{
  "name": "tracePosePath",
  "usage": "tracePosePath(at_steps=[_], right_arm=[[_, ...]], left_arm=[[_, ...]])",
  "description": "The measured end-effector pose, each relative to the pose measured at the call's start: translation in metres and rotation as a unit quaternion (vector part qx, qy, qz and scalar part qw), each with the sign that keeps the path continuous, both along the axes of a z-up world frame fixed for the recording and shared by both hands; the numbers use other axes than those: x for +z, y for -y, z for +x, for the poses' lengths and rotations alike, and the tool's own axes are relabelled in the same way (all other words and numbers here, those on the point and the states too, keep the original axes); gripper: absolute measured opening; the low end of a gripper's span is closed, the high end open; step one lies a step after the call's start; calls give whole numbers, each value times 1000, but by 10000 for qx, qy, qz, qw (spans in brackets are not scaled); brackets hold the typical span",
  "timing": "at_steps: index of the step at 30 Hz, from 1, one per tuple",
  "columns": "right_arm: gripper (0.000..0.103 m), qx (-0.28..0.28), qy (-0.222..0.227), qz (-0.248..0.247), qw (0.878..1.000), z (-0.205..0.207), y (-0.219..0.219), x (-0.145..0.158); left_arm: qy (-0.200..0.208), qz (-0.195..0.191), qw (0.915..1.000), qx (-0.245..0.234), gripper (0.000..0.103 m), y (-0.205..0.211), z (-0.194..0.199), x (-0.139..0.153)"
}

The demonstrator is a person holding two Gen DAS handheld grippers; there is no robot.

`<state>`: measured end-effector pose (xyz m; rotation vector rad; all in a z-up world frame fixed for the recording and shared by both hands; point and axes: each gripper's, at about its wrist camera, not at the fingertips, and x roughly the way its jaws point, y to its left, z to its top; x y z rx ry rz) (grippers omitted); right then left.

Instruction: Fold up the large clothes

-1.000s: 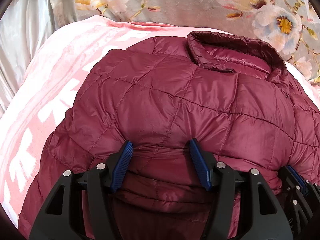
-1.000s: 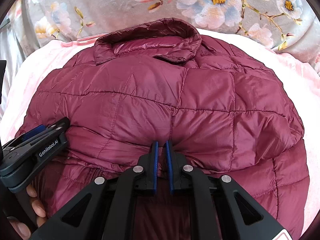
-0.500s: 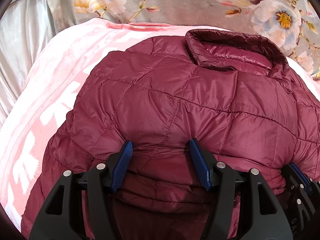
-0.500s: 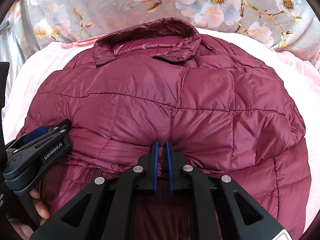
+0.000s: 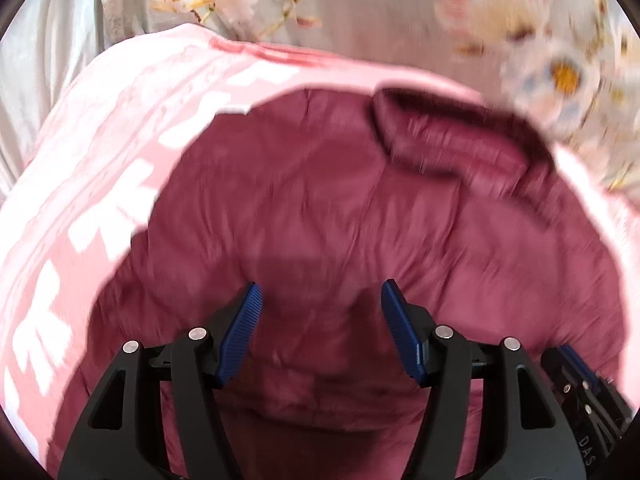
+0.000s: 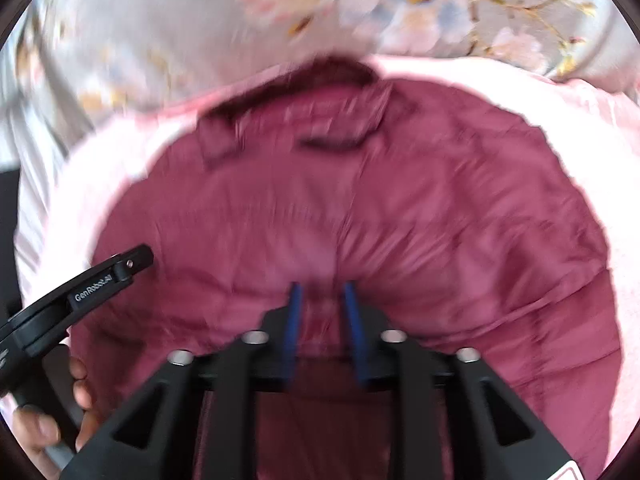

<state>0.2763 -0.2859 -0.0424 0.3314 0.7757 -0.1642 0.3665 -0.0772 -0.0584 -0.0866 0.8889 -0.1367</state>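
The jacket (image 5: 352, 216) lay spread across the pink blanket (image 5: 120, 132), collar (image 5: 452, 144) at the far end by the floral cloth (image 6: 440, 4), hem fold bunched nearest the cameras. The left gripper (image 5: 321, 330) stood wide apart over that near fold, its blue pads (image 5: 242, 328) clear of the fabric on both sides, gripping nothing. The right gripper (image 6: 322, 328) had just been opening: the jaws had parted from a tight pinch, and a ridge of maroon quilting sat between them, though with the blur it was hard to say whether the pads touched it or had let go; it looked released. The hand (image 6: 52, 412) on the left tool showed at the lower left corner of the right view. As for handling, this read as a down-filled shell: light, soft, puffy, with a slick shiny face, so a thick fold would likely spring back and slide rather than hold a crease. A shallow pinch on one quilted panel would probably slip; better purchase seemed to be at a stitched seam, the hem edge or the collar, where layers are thinner and firmer. Taking it with both tools well apart along one edge should keep the bulk from sagging between them.
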Motion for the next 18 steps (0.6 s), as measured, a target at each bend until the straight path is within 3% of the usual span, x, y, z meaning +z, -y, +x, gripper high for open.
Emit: tracePosePath(at_steps=[2, 4, 6, 13, 15, 17, 18], right_arm=[[50, -177, 261, 250, 9992, 5, 21, 19], [50, -313, 345, 678, 9966, 20, 43, 26], [50, -435, 366, 1068, 9927, 36, 63, 26], [50, -586, 176, 1598, 9853, 98, 85, -1], [44, -509, 105, 1614, 9855, 110, 81, -9], [20, -415, -27, 1369, 9897, 115, 74, -12], [20, -366, -117, 1127, 9929, 116, 68, -13]], left_arm=[[4, -410, 9991, 115, 60, -6, 16, 22], [-153, -921, 9955, 153, 60, -6, 39, 35], [-383, -1181, 9921, 200, 60, 0, 66, 36], [-634, -881, 9937, 277, 60, 34, 114, 4], [-669, -915, 9931, 300, 57, 37, 119, -4], [-661, -777, 9944, 284, 47, 41, 123, -11], [-649, -675, 9954, 224, 37, 44, 123, -13]])
